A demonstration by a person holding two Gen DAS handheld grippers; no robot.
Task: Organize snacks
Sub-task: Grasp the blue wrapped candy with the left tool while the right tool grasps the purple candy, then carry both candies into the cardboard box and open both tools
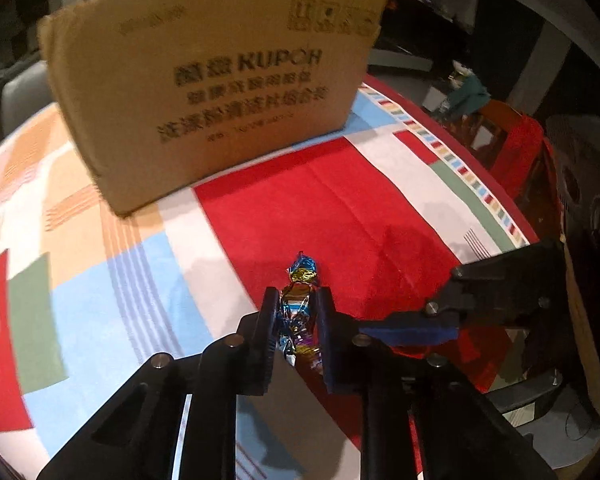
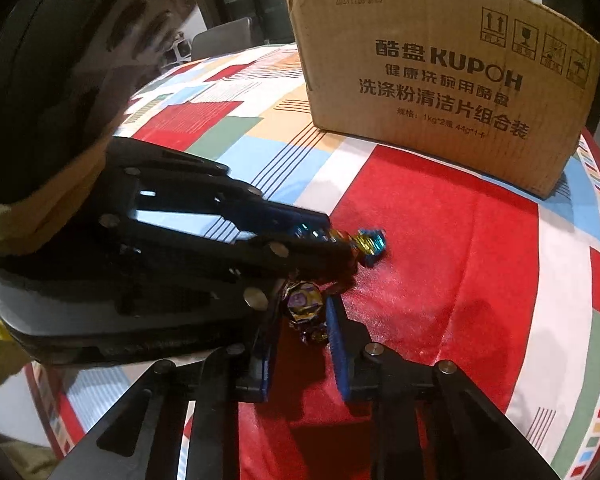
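1. Fingers of the left gripper (image 1: 297,312) are closed on a shiny foil-wrapped candy in blue, gold and silver (image 1: 298,304), its twisted blue end poking out past the tips over the red panel of the cloth.
2. Fingers of the right gripper (image 2: 305,312) pinch a second foil-wrapped candy, purple and gold (image 2: 306,304), low over the same red panel.
3. Candies counted: two, one in each gripper; in the right wrist view the first one (image 2: 370,242) shows at the tip of the left gripper (image 2: 340,246).
4. One brown corrugated cardboard box with black printed lettering (image 1: 220,84) stands upright on the far part of the table, well apart from both candies.
5. One patchwork tablecloth of red, white, light blue, green and orange blocks (image 1: 100,288) covers the round table.
6. Both grippers slope steeply down toward the cloth, tips close together, the left crossing just ahead of the right's tips.
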